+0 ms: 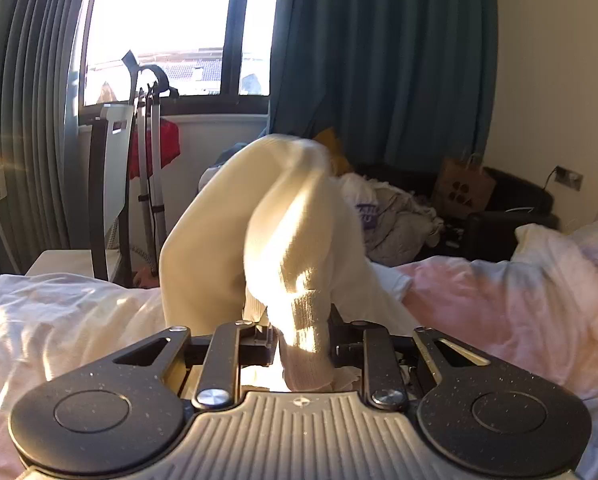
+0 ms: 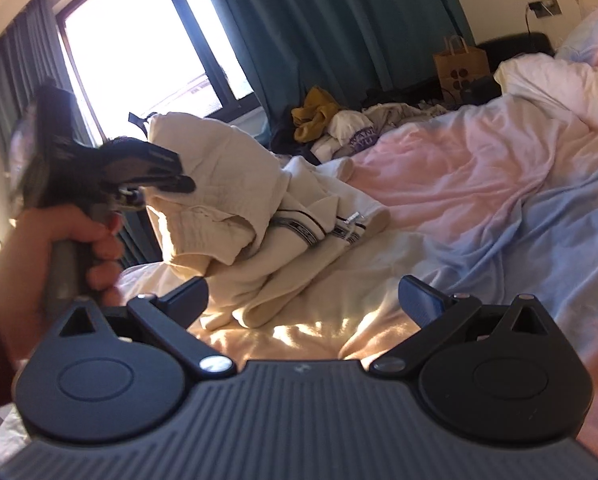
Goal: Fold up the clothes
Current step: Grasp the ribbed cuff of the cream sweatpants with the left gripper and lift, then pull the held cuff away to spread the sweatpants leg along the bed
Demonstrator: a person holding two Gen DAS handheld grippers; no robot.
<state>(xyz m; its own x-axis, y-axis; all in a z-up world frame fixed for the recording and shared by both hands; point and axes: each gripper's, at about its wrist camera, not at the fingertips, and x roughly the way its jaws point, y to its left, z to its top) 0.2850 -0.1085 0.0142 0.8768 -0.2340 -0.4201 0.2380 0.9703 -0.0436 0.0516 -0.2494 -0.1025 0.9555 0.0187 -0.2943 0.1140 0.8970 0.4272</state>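
Observation:
A cream knitted garment (image 1: 259,216) is lifted off the bed. My left gripper (image 1: 303,344) is shut on its ribbed cuff (image 1: 307,332), and the cloth arches up in front of the camera. In the right wrist view the same cream garment (image 2: 219,184) hangs from the left gripper (image 2: 167,184) at the left and trails down onto the bed, with striped trim (image 2: 319,232) showing. My right gripper (image 2: 303,300) is open and empty, low over the bed just in front of the garment's lower edge (image 2: 255,316).
The bed is covered by a rumpled pink, white and blue duvet (image 2: 459,184). A pile of other clothes (image 2: 339,120) lies at the far edge. A brown paper bag (image 2: 461,64), teal curtains (image 2: 339,20) and a window stand behind. A chair (image 1: 103,184) stands at the left.

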